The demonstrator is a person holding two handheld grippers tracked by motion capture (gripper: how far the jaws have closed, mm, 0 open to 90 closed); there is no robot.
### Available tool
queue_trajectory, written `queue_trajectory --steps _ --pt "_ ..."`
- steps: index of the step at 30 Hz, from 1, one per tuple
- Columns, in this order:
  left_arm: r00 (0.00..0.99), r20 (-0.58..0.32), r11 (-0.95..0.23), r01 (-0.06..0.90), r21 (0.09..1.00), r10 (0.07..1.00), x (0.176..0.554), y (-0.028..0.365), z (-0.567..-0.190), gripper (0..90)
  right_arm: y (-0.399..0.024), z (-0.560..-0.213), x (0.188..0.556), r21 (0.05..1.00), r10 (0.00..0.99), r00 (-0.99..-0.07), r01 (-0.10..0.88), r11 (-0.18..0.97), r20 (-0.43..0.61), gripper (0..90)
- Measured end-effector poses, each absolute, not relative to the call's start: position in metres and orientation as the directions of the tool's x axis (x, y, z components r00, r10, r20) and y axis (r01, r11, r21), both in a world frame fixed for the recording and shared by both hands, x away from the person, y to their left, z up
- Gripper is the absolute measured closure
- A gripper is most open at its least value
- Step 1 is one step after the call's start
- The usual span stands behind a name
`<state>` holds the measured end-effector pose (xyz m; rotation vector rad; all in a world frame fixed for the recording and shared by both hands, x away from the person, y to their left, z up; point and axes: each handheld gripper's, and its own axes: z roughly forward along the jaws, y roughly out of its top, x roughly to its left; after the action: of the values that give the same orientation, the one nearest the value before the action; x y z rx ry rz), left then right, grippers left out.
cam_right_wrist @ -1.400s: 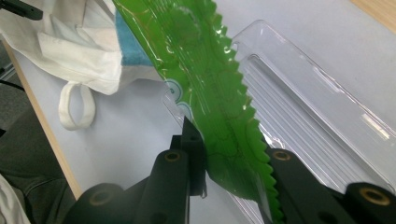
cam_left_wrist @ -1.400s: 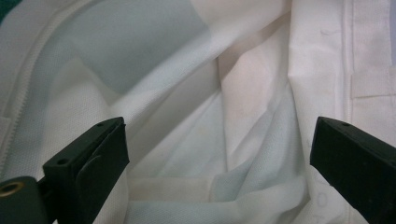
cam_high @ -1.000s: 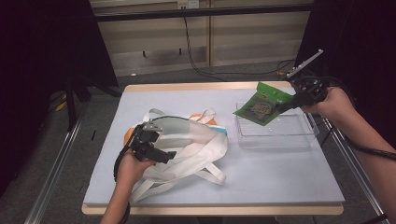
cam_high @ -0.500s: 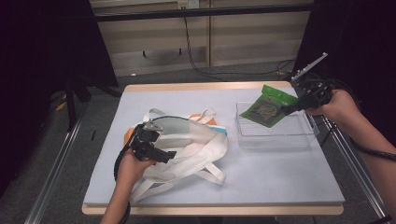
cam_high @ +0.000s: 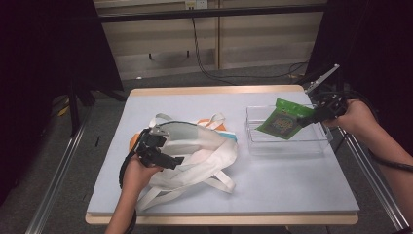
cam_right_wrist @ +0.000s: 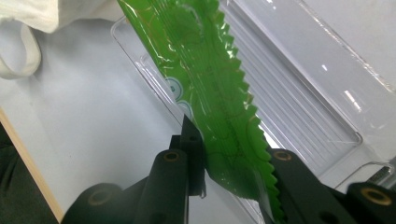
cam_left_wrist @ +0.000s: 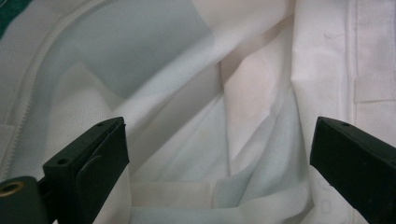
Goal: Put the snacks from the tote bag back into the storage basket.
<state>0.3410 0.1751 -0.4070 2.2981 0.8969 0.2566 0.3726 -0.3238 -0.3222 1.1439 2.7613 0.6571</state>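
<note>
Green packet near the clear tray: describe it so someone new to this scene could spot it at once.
Start at the pale blue table and go to the clear plastic tray on its right side. Over that tray, the right claw pinches the green packet by one zigzag edge, holding it tilted. It is the one bright green, glossy thing here; the white tote bag under the left claw is cloth.

Two black grippers are being shown: the left gripper (cam_high: 157, 147) and the right gripper (cam_high: 325, 108), the latter topped by a grey three-cornered plate. Brass-ringed screw holes are being seen on blocky black jaws; a black cable is being trailed.
</note>
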Motion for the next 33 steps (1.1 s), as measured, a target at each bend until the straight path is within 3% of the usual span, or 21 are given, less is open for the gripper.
queue_trajectory --steps 8,20,27,33 --pt "0.755 -0.058 -0.566 0.538 0.624 0.653 0.339 0.177 -0.411 4.3 -0.311 -0.342 0.375 0.372 0.667 -0.743 0.638 0.674 0.065 75.5" --pt "0.755 -0.05 -0.567 0.533 0.628 0.654 0.338 0.177 -0.408 4.4 -0.291 -0.357 0.37 0.389 0.628 -0.775 0.602 0.697 0.073 68.1" --pt "0.755 -0.045 -0.567 0.529 0.631 0.654 0.338 0.177 -0.407 4.4 -0.294 -0.358 0.364 0.434 0.626 -0.776 0.592 0.679 0.079 42.6" --pt "0.753 -0.05 -0.562 0.532 0.633 0.656 0.337 0.177 -0.406 4.4 -0.297 -0.357 0.359 0.452 0.63 -0.774 0.585 0.673 0.065 31.4"
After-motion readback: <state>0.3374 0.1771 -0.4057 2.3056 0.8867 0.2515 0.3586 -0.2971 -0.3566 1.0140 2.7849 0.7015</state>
